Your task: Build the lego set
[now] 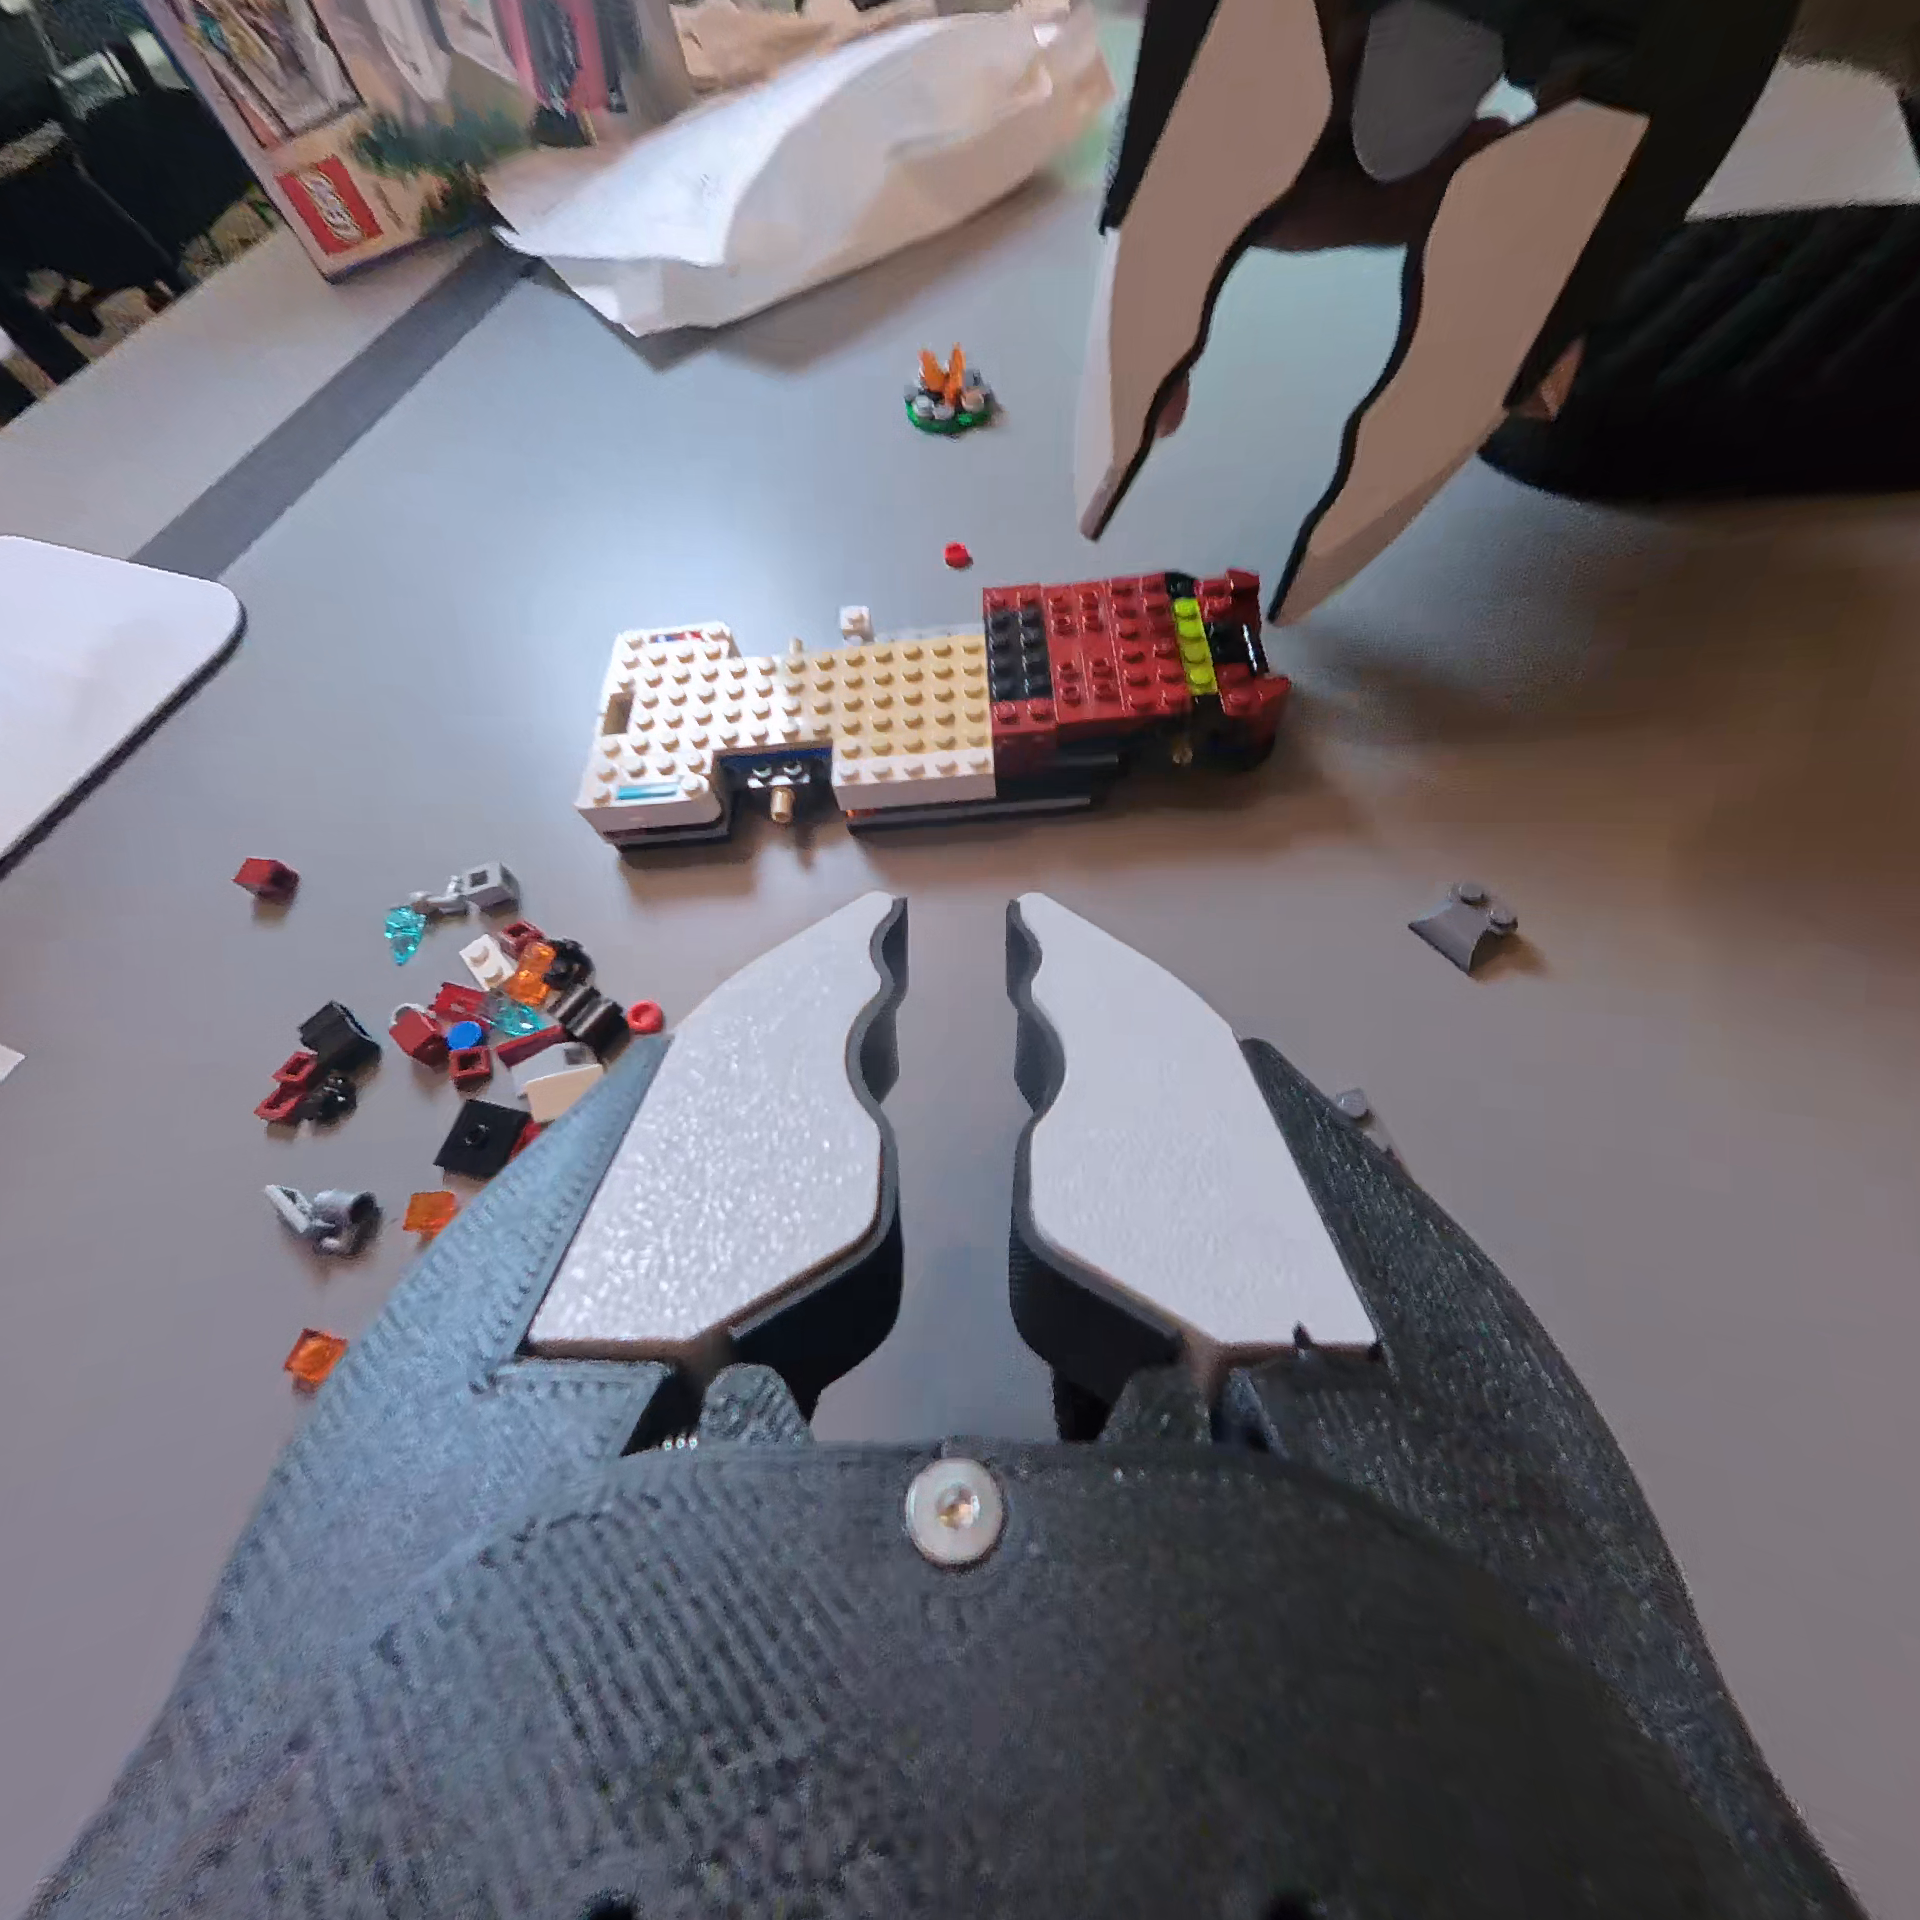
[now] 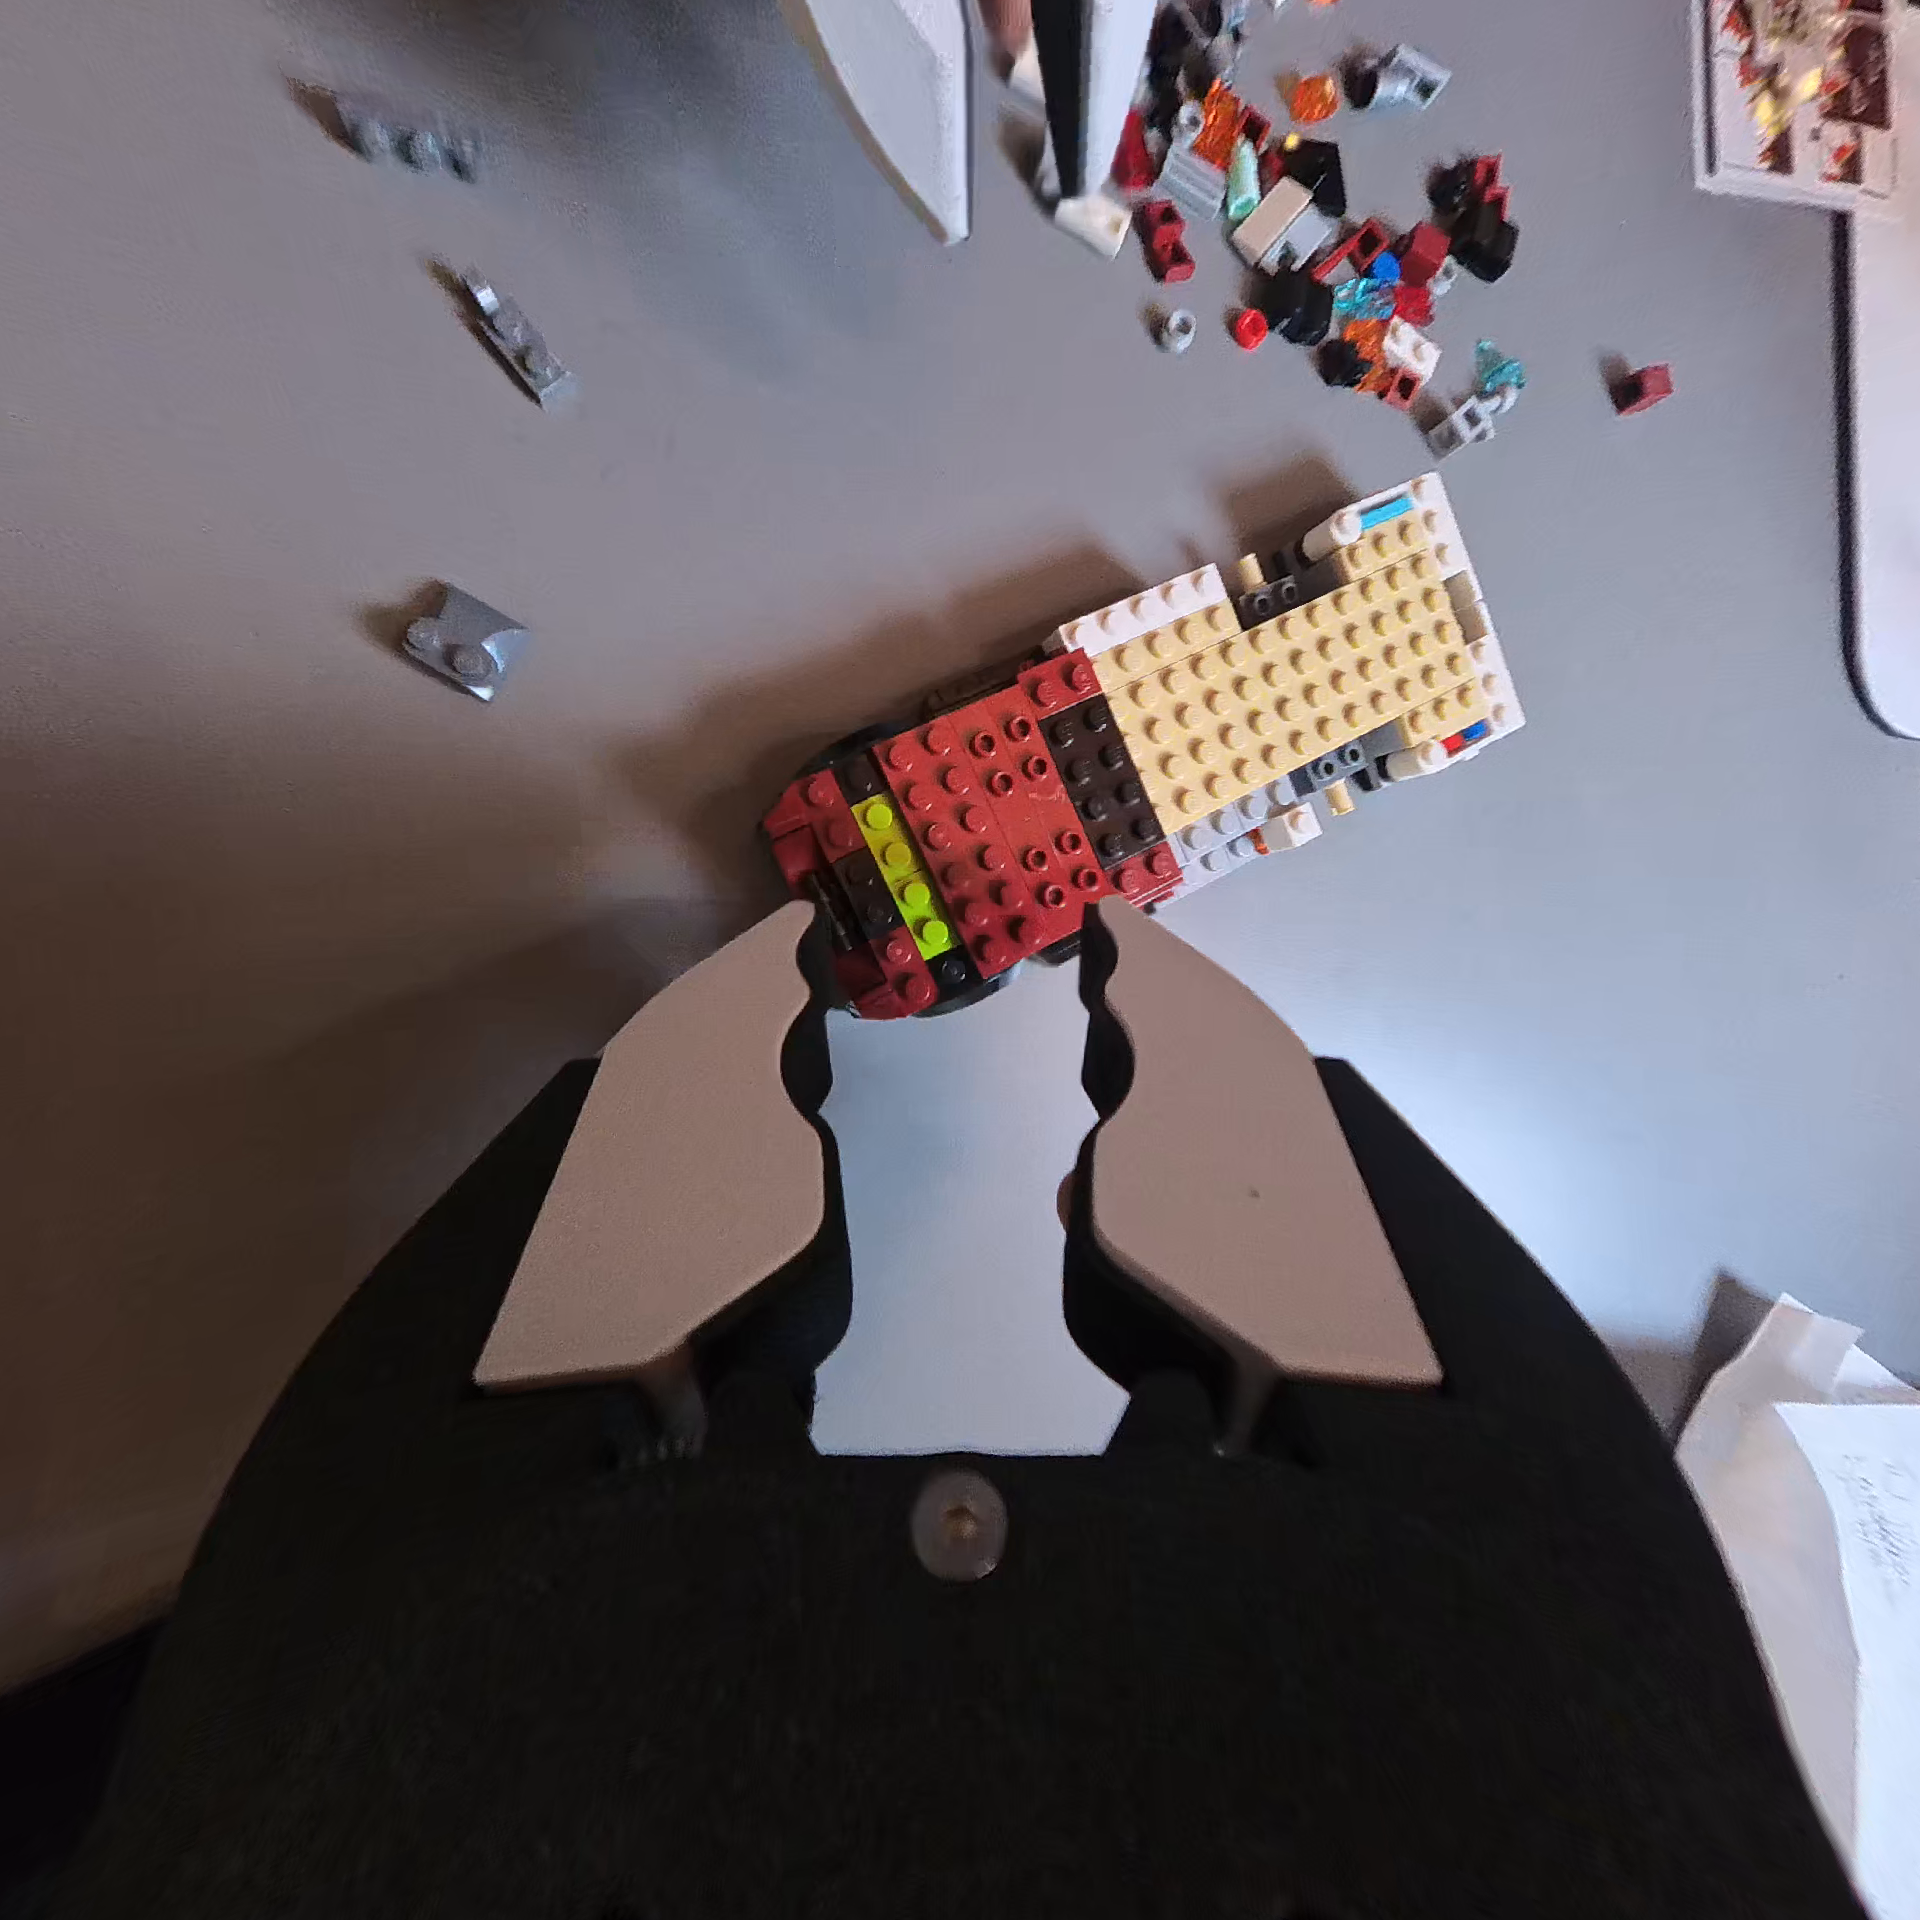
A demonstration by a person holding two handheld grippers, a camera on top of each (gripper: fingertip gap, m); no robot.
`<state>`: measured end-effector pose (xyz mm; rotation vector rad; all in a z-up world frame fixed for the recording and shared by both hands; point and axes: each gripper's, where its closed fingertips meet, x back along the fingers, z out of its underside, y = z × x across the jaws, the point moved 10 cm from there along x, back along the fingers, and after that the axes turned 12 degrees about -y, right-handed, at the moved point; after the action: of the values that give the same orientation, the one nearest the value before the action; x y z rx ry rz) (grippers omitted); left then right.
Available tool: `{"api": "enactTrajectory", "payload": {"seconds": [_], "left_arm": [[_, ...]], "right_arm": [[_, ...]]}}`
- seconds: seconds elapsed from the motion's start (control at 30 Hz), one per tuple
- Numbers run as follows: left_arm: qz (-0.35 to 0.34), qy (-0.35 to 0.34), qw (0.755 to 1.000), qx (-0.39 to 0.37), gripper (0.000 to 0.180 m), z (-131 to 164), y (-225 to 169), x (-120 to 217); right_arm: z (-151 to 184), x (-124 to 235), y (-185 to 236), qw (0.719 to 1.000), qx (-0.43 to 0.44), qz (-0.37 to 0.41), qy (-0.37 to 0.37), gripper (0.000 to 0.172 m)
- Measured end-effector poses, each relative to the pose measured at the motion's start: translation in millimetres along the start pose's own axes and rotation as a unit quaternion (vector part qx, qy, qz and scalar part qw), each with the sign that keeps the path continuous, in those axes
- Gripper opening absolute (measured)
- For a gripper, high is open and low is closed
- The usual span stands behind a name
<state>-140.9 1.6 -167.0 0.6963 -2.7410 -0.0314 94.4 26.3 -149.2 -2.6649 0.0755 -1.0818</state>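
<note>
A long brick model lies flat on the grey table, with a white end, a tan middle and a dark red end with a lime strip. My left gripper hovers just in front of the model's middle, its fingers a little apart with nothing between them. My right gripper is open, with its fingertips on either side of a corner of the model's red end. In the left wrist view the right gripper has one tip beside that end and the other tip clear behind the model.
A pile of small loose pieces lies left of my left gripper. A grey curved piece lies to its right. A small campfire build, a red stud, a white paper bag and a box are farther back. Grey plates lie apart. Across from one pair of fingers to the other is roughly 11 centimetres.
</note>
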Motion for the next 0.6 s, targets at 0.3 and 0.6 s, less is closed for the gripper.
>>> {"api": "enactTrajectory", "payload": {"seconds": [0.3, 0.6], "left_arm": [[-0.034, -0.087, 0.995, 0.042, 0.0, -7.3, 6.4, 9.7], [-0.036, -0.072, 0.997, 0.021, 0.0, -3.4, 1.1, 3.6]], "right_arm": [[-17.2, 7.9, 32.4, 0.993, -0.102, -0.055, -0.029, 0.032], [-26.4, -16.8, 63.4, 0.984, -0.154, -0.087, 0.019, 0.032]]}}
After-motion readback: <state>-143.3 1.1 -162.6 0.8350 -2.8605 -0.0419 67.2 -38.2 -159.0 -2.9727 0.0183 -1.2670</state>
